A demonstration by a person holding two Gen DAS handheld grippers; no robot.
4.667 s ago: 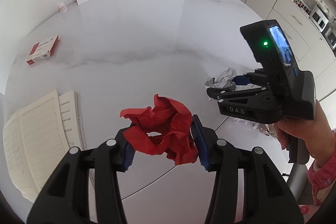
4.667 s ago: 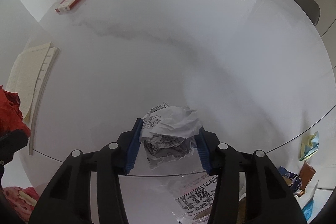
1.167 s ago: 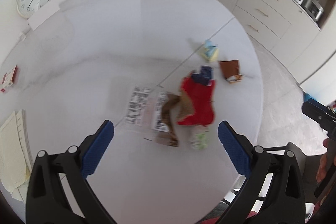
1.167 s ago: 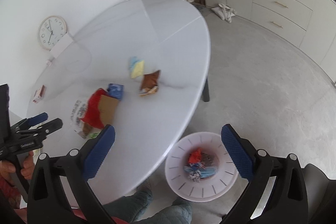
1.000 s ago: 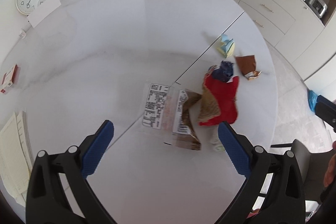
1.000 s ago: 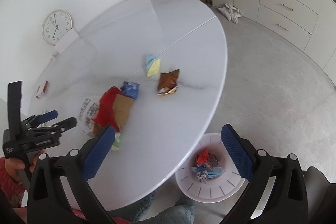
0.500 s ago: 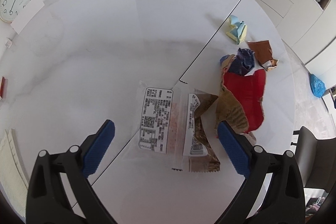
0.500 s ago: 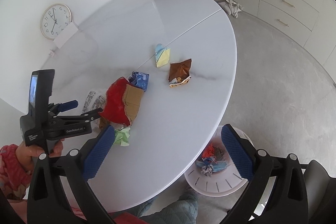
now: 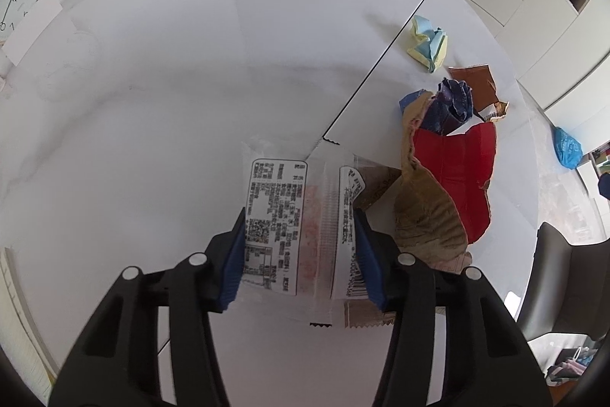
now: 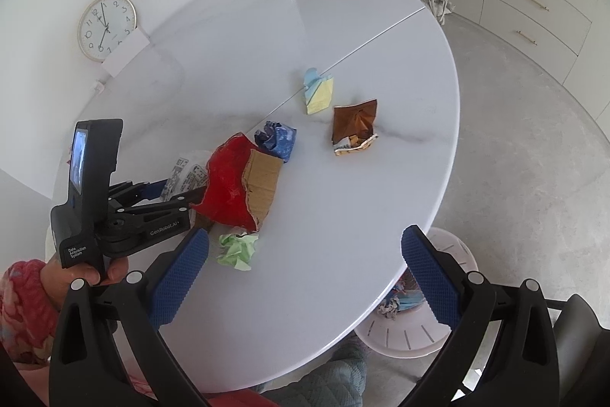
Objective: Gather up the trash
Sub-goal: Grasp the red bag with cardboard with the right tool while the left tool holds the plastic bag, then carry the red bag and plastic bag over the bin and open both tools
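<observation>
White marble surface (image 10: 362,197), trash left: your left tool (image 9: 301,246) pinches the clear wrapper (image 9: 293,216) near its front edge, your right tool (image 10: 305,277) gapes empty. Some scraps fill the bin (image 10: 453,254); five pieces remain.

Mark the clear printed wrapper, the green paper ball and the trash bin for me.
clear printed wrapper (image 9: 301,227), left wrist view, on its translucent middle between the two printed labels.
green paper ball (image 10: 238,248), right wrist view, on the crumpled centre.
trash bin (image 10: 411,338), right wrist view, on its white slotted wall below the table edge.
</observation>
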